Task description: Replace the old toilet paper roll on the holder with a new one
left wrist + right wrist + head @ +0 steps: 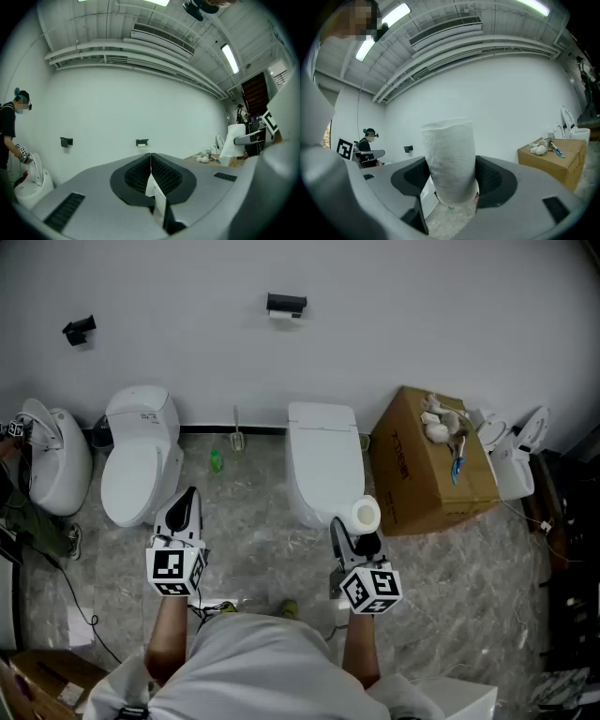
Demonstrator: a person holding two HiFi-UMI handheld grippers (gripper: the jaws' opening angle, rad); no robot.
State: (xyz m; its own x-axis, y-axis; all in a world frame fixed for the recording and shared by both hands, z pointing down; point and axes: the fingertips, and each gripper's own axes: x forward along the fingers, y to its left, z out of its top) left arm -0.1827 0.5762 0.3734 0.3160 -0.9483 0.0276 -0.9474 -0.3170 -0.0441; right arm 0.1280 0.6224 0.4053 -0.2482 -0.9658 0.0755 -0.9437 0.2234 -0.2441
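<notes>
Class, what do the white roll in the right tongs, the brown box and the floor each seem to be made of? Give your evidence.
Roll: soft tissue paper, matt white, with a quilted, embossed surface.
Box: likely cardboard, matt brown with folded edges.
Floor: probably polished stone or marble-look tile, grey with pale veins and slight sheen.

Embossed matt paper roll, brown cardboard box, glossy white ceramic toilet, veined stone-look floor

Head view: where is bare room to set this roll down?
Bare floor lies between the round toilet and the square toilet, and more in front of the cardboard box. The square toilet's lid is bare too. Crowded: the box top, with clutter.
</notes>
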